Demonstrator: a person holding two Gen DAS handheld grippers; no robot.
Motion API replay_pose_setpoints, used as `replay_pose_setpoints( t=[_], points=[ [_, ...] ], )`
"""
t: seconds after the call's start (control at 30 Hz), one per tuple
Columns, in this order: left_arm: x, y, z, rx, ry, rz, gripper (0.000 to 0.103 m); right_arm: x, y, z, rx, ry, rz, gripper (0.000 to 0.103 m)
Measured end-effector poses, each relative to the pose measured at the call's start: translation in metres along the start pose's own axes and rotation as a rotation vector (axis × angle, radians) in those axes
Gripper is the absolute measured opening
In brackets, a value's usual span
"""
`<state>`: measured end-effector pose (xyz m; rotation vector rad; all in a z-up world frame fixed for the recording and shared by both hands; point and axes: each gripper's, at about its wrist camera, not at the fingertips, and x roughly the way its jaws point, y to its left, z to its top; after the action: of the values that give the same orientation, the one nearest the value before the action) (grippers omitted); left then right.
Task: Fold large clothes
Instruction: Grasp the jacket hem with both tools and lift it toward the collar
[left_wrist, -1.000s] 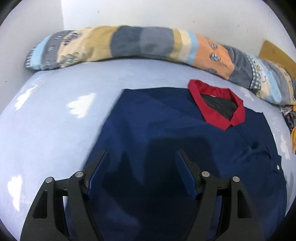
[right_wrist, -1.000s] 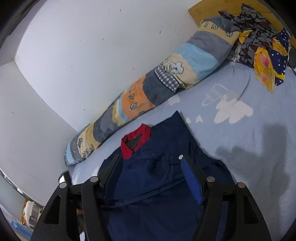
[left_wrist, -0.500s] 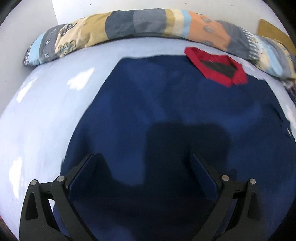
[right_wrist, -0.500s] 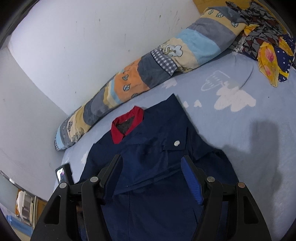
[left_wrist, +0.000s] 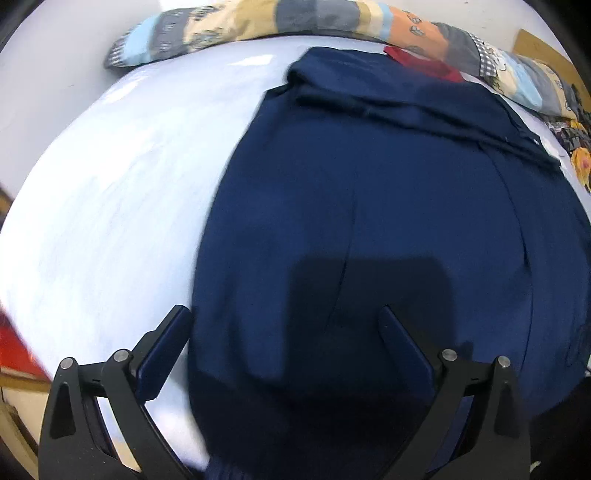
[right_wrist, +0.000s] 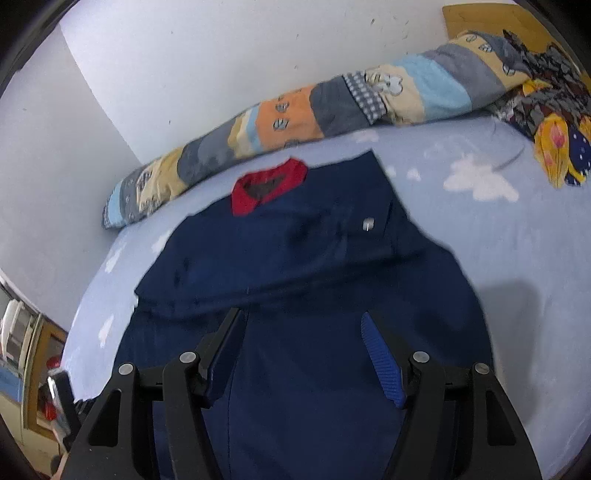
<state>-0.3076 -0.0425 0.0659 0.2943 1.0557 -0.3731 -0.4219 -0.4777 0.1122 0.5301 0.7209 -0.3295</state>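
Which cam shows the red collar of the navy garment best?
Right wrist view: the red collar of the navy garment shows whole, with its dark opening, though slightly blurred. Left wrist view catches only a red sliver at the frame's top, against the patchwork bolster.

The near end of the navy garment (left_wrist: 369, 206) runs under the frame's bottom edge in both views. Its red collar (left_wrist: 424, 64) is mostly hidden behind a fold in the left view and blurred in the right. Clutter (right_wrist: 55, 391) beside the bed is too small and cut off to identify.
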Motion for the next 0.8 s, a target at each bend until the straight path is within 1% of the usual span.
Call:
replay_pose_setpoints(
  t=[0.1,0.13,0.17,0.2,0.27,0.3,0.37,0.4,0.43,0.5,0.57,0.6,0.7,0.73,0.8],
  points=[
    [-0.005,0.019,-0.041,-0.123,0.01,-0.076,0.102,0.01,0.0,-0.026,-0.027,0.065,-0.051,0.068],
    [-0.005,0.02,-0.05,-0.136,0.01,-0.078,0.102,0.013,-0.002,-0.036,-0.028,0.09,-0.067,0.068],
    [-0.007,0.019,-0.059,-0.136,0.009,-0.061,0.102,0.016,-0.005,-0.046,-0.02,0.114,-0.078,0.068],
    [-0.012,0.016,-0.066,-0.126,-0.014,-0.027,0.102,0.018,-0.009,-0.057,-0.005,0.137,-0.085,0.068],
    [-0.026,0.005,-0.071,-0.09,-0.074,0.028,0.102,0.018,-0.016,-0.078,0.027,0.173,-0.103,0.068],
    [-0.036,-0.001,-0.071,-0.071,-0.117,0.034,0.102,0.017,-0.018,-0.088,0.036,0.184,-0.115,0.068],
    [-0.055,-0.018,-0.071,-0.025,-0.208,0.025,0.102,0.011,-0.014,-0.106,0.017,0.179,-0.146,0.068],
    [-0.064,-0.029,-0.07,0.015,-0.257,0.015,0.102,0.006,-0.009,-0.114,-0.01,0.176,-0.172,0.068],
    [-0.068,-0.038,-0.07,0.046,-0.28,0.003,0.102,0.002,-0.003,-0.124,-0.04,0.173,-0.197,0.068],
    [-0.069,-0.054,-0.073,0.102,-0.309,-0.021,0.102,-0.004,0.005,-0.14,-0.062,0.184,-0.198,0.068],
    [-0.06,-0.066,-0.079,0.149,-0.284,-0.037,0.102,-0.007,0.012,-0.157,-0.094,0.197,-0.208,0.068],
    [-0.053,-0.07,-0.081,0.162,-0.254,-0.039,0.102,-0.008,0.015,-0.163,-0.114,0.205,-0.217,0.068],
    [-0.028,-0.081,-0.081,0.175,-0.13,-0.052,0.102,-0.007,0.028,-0.185,-0.191,0.233,-0.242,0.068],
    [-0.023,-0.082,-0.083,0.169,-0.112,-0.056,0.102,-0.006,0.032,-0.19,-0.215,0.241,-0.245,0.068],
    [-0.027,-0.084,-0.084,0.158,-0.116,-0.069,0.102,-0.007,0.039,-0.198,-0.261,0.248,-0.254,0.069]
  ],
)
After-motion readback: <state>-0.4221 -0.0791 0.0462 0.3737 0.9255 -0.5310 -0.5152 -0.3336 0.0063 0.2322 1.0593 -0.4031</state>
